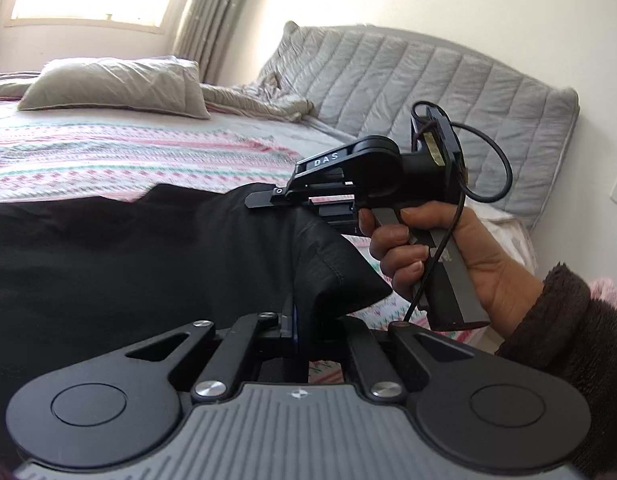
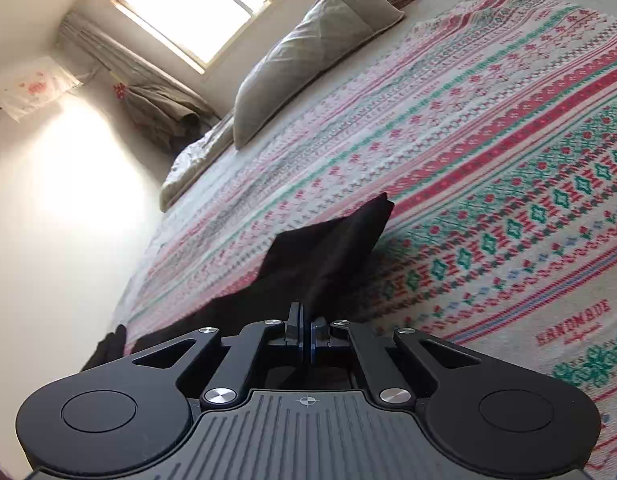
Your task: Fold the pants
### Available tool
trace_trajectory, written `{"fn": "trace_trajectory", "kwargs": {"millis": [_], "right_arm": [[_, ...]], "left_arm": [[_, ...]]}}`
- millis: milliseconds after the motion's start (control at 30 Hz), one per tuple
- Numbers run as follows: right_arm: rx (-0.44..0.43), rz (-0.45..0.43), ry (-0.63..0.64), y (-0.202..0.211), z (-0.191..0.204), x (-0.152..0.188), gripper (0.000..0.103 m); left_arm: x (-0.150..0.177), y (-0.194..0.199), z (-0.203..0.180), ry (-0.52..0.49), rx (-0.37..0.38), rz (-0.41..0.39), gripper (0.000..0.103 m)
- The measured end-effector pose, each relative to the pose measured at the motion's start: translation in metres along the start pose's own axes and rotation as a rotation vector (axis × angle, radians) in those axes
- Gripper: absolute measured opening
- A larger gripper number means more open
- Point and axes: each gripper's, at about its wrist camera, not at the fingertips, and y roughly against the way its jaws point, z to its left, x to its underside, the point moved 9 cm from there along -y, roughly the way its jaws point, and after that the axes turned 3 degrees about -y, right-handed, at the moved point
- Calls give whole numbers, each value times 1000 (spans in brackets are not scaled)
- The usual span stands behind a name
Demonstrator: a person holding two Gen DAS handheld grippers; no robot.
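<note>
Black pants (image 1: 128,272) hang spread over the bed, filling the left and middle of the left wrist view. My left gripper (image 1: 294,318) is shut on their near edge, and a fold of cloth drapes over its fingers. My right gripper (image 1: 260,200) comes in from the right, held by a person's hand (image 1: 448,248) in a dark fuzzy sleeve, and is clamped on the pants' upper edge. In the right wrist view the right gripper (image 2: 306,322) is shut on the black pants (image 2: 340,248), and a pointed corner of cloth sticks up past the fingertips.
A bedspread (image 2: 488,152) patterned in pink and green covers the bed. A grey pillow (image 1: 116,84) lies at the far side near the window, and a quilted grey cover (image 1: 428,88) leans on the wall. A white wall (image 2: 48,220) borders the bed.
</note>
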Motion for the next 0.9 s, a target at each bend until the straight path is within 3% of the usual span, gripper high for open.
{"fn": "trace_trajectory", "kwargs": {"millis": [233, 367, 733, 800, 833, 867, 900], "right_arm": [[-104, 15, 56, -35, 71, 6, 2], [-136, 53, 94, -70, 106, 22, 3], [-151, 186, 167, -148, 154, 77, 7], [-138, 200, 179, -154, 157, 84, 11], [-127, 208, 186, -157, 158, 87, 16], [-123, 216, 191, -158, 158, 89, 27], [-119, 220, 188, -157, 158, 90, 33]], "left_arm": [[-1, 48, 49, 126, -52, -60, 13], [6, 72, 80, 182, -121, -76, 13], [31, 107, 132, 269, -244, -24, 16], [37, 105, 135, 235, -223, 41, 27], [40, 104, 135, 213, -200, 83, 43], [42, 102, 135, 207, -149, 116, 61], [42, 101, 134, 212, -82, 142, 70]]}}
